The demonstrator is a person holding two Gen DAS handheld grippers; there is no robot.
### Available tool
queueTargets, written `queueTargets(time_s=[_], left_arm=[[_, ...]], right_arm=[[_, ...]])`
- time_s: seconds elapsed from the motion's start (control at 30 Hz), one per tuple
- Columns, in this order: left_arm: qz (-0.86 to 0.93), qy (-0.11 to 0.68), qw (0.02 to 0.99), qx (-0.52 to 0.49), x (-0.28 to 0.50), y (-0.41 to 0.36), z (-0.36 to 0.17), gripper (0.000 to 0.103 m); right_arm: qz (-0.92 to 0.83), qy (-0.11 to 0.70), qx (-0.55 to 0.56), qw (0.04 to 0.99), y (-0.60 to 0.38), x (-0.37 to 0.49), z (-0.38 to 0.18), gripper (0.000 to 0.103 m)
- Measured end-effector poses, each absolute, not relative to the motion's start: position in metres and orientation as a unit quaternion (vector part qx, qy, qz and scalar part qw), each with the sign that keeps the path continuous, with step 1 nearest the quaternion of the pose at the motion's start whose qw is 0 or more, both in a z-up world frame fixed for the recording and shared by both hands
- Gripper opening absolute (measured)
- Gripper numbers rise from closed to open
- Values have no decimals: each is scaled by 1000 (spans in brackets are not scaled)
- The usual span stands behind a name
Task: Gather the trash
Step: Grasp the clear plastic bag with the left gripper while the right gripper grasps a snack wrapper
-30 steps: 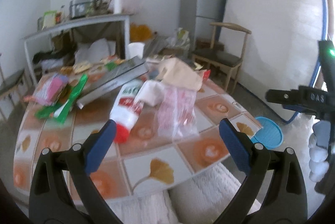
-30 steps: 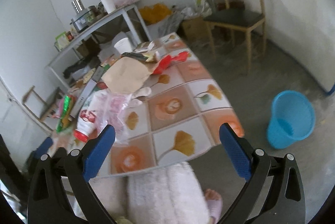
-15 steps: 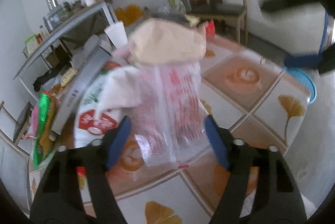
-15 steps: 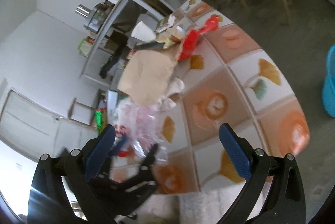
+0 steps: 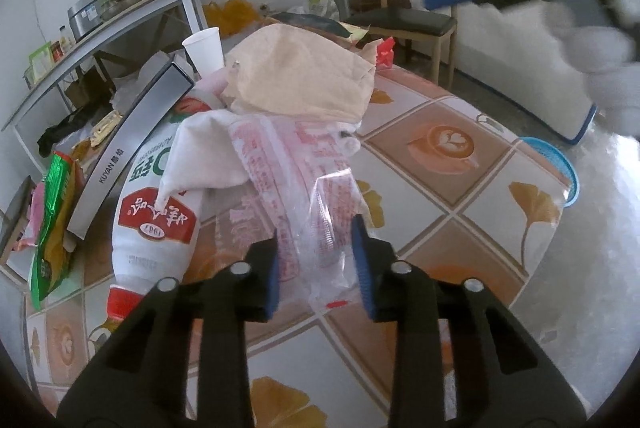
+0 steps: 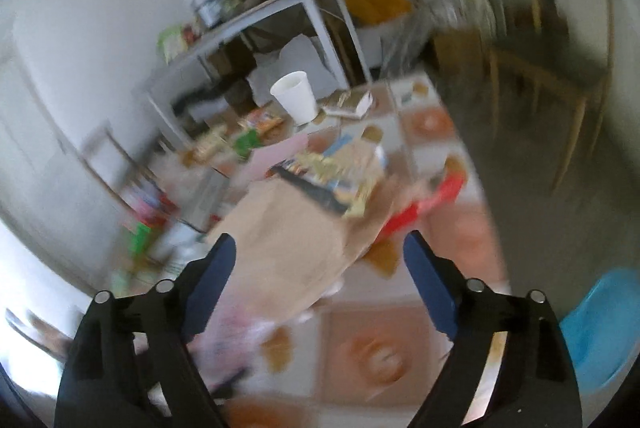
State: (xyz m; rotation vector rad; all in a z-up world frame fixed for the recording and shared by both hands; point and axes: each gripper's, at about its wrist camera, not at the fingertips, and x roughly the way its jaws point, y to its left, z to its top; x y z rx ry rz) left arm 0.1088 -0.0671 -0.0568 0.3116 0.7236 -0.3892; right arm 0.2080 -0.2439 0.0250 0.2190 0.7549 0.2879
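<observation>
Plastic wrapper (image 5: 316,204) near table edge (image 5: 532,260) — pinched by left gripper (image 5: 316,268); right gripper (image 6: 320,268) (blurred) seemingly wide.

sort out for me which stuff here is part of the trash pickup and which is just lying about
Part of the job:
- left claw, closing around the clear plastic bag
- right claw, open over the brown paper bag
- milk bottle
- green wrapper
- paper cup
- blue bin

Just lying about:
- wooden chair
- grey side table
</observation>
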Motion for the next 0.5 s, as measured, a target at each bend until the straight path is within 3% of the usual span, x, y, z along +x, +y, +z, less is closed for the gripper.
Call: queueTargets(time_s=[0.07, 0.3, 0.43, 0.5], left_arm=[[-198, 349, 904, 147, 106, -66, -56, 18], [-212, 348, 903, 138, 99, -62, -52, 9], [-220, 341, 904, 136, 90, -61, -47, 7], [-222, 335, 905, 136, 84, -60, -44, 7]], right_arm=[[138, 357, 26, 923, -228, 215, 30, 72], [141, 357, -78, 920, -206, 243, 31, 61], [138, 381, -91, 910, -202, 262, 19, 41], [140, 391, -90, 905, -202, 264, 15, 26]])
